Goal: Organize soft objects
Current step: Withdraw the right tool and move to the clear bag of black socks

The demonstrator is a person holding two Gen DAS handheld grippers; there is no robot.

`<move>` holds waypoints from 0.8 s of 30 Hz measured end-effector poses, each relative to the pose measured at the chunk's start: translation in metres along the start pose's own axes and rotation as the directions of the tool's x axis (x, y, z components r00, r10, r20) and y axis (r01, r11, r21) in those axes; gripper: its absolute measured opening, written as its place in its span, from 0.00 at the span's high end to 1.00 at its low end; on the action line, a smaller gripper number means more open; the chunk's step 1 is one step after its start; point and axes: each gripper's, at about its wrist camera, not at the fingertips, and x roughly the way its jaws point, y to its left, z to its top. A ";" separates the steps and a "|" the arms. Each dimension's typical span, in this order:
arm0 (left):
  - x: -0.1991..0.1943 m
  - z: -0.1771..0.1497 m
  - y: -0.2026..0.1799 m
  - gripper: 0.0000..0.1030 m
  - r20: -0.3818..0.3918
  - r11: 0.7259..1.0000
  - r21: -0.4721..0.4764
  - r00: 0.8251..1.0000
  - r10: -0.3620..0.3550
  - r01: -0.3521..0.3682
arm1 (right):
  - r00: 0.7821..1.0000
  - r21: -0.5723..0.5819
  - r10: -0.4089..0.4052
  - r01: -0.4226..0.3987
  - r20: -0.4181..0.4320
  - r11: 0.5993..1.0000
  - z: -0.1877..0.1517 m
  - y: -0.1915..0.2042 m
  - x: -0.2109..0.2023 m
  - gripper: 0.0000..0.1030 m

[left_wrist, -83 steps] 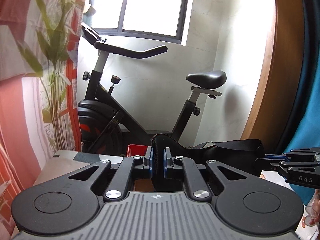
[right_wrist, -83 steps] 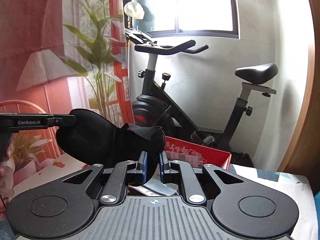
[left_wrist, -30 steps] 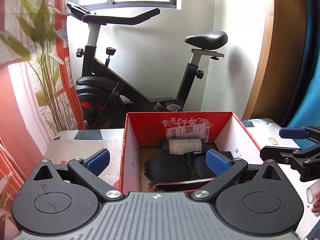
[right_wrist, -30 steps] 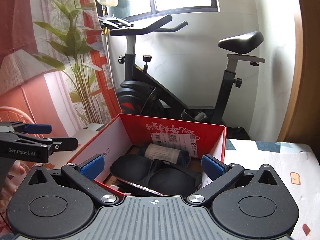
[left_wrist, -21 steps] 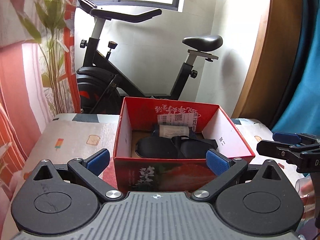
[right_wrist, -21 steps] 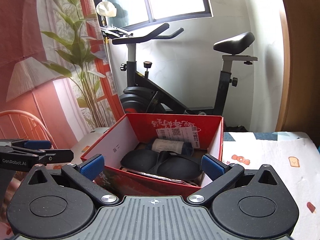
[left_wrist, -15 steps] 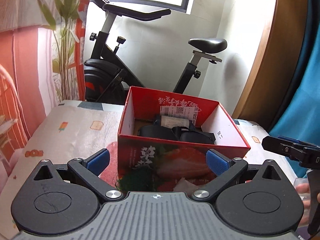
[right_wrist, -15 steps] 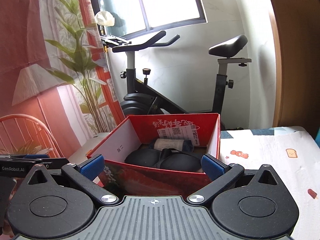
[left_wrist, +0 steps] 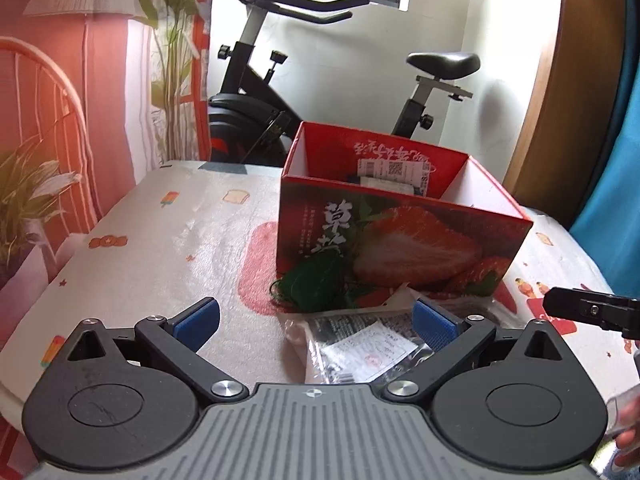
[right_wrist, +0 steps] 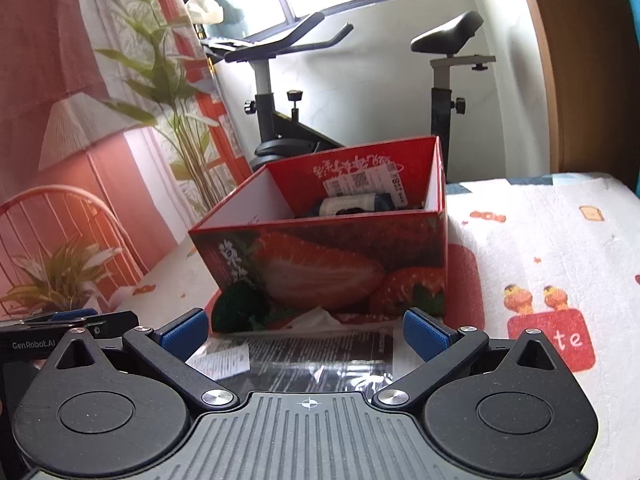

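A red strawberry-print box [left_wrist: 400, 236] [right_wrist: 332, 260] stands on the table. A rolled item with a white label [right_wrist: 352, 205] shows inside it; the black soft piece is hidden below the rim. A clear plastic packet with printed labels [left_wrist: 360, 348] [right_wrist: 304, 354] lies in front of the box, with a green tangle of thread [left_wrist: 316, 284] beside it. My left gripper [left_wrist: 316, 322] is open and empty above the packet. My right gripper [right_wrist: 306, 334] is open and empty over the same packet. Each gripper's tip shows in the other's view [left_wrist: 588, 310] [right_wrist: 68, 326].
The table has a white cloth with cartoon prints [right_wrist: 540, 264]. A black exercise bike [left_wrist: 280, 92] stands behind the table under a window. A plant and red-patterned curtain [right_wrist: 120, 100] are at the left. A wooden door frame [left_wrist: 560, 100] is at the right.
Both grippers let go of the black soft piece into the box, opened, and drew back and down. The box now stands farther off and the plastic packet has come into view.
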 end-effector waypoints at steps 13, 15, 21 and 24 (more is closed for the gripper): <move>0.004 -0.014 0.016 0.00 -0.074 0.996 -0.049 0.995 0.069 -0.073 | 0.990 -0.072 -0.107 0.101 -0.092 0.992 -0.025 0.010 0.011 0.00; 0.006 -0.016 0.017 0.00 -0.084 0.995 -0.051 0.994 0.076 -0.080 | 0.986 -0.086 -0.134 0.126 -0.095 0.988 -0.025 0.006 0.012 0.00; 0.014 -0.017 0.017 0.00 -0.107 0.997 -0.061 0.993 0.050 -0.057 | 0.978 -0.024 -0.169 0.167 -0.123 0.986 -0.027 -0.021 0.019 0.03; 0.019 -0.010 0.018 0.00 -0.113 0.997 -0.071 0.993 0.022 -0.030 | 0.976 -0.027 -0.168 0.166 -0.141 0.986 -0.027 -0.031 0.024 0.04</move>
